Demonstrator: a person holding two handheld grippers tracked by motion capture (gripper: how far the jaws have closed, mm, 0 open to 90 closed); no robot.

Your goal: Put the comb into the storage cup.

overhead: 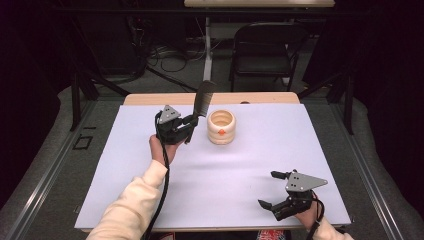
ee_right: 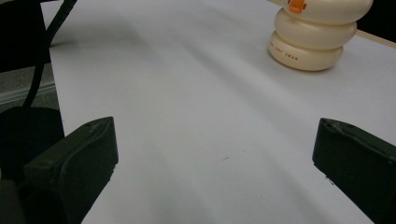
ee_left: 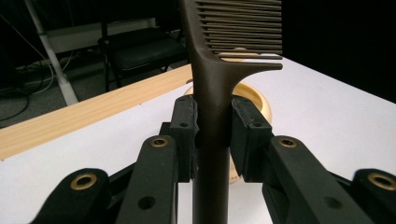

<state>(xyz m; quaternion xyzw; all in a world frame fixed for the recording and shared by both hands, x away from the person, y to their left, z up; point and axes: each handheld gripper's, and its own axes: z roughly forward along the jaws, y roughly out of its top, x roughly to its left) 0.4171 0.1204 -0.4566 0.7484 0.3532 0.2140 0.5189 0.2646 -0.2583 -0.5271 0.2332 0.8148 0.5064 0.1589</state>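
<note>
Plainly, the dark brown comb (ee_left: pixel 212 84) is a light, stiff piece of plastic — thin, smooth-sided, and likely to swivel if gripped off its axis. The left gripper (overhead: pixel 192 122) has its jaws clamped on the handle just below where the toothed part begins, and that looks the sound place to hold it: the handle is the thick, solid part, while the teeth are fine and would flex or snap under the pads. In the left gripper view the handle runs straight up between the two jaws, teeth pointing off to the right above them, so the comb stands roughly upright in the grip.

Just beyond those jaws sits the cream ribbed holder (overhead: pixel 221 127), a squat pot of stacked rings with an orange mark on its side, open at the top. It seems light too, and might tip or slide on the white table sheet (overhead: pixel 250 165) if nudged.

The left forearm reaches forward from the near edge, hand raised off the sheet. The right gripper (overhead: pixel 276 190) rests low near the front right corner — jaws wide apart, holding nothing, well apart from the holder.
</note>
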